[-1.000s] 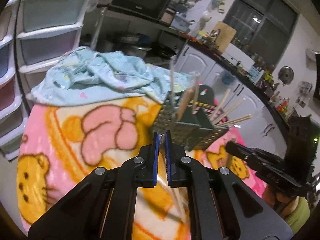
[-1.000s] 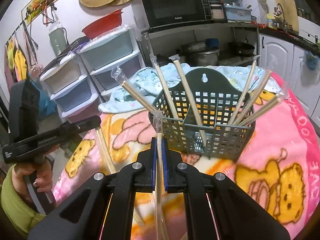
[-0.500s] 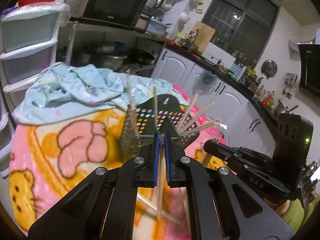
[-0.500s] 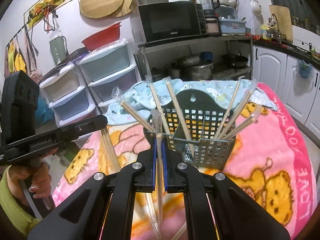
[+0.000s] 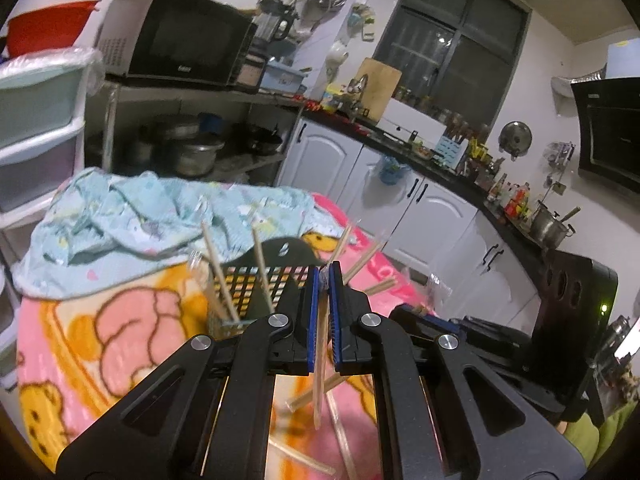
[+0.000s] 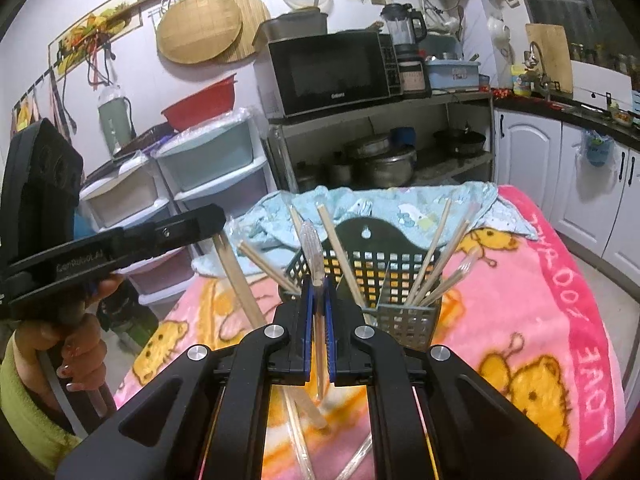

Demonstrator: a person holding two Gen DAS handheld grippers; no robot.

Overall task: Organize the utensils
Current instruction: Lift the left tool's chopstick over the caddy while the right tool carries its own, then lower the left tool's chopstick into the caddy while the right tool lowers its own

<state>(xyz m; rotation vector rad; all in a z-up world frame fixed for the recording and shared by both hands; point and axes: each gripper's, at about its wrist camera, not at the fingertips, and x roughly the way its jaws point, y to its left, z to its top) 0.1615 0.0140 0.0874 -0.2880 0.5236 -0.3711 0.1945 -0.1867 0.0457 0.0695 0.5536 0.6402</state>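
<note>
Left gripper (image 5: pixel 325 280): jaws clamped on a thin wooden chopstick in clear wrap (image 5: pixel 319 376), hanging down over the pink cartoon blanket (image 5: pixel 120 332). Right gripper (image 6: pixel 318 292): jaws clamped on another wrapped wooden chopstick (image 6: pixel 319 344). Grey plastic grid basket (image 6: pixel 400 268) at 12 o'clock, just past both, full of leaning chopsticks. More loose chopsticks (image 6: pixel 304 404) on the blanket at 6 o'clock.
</note>
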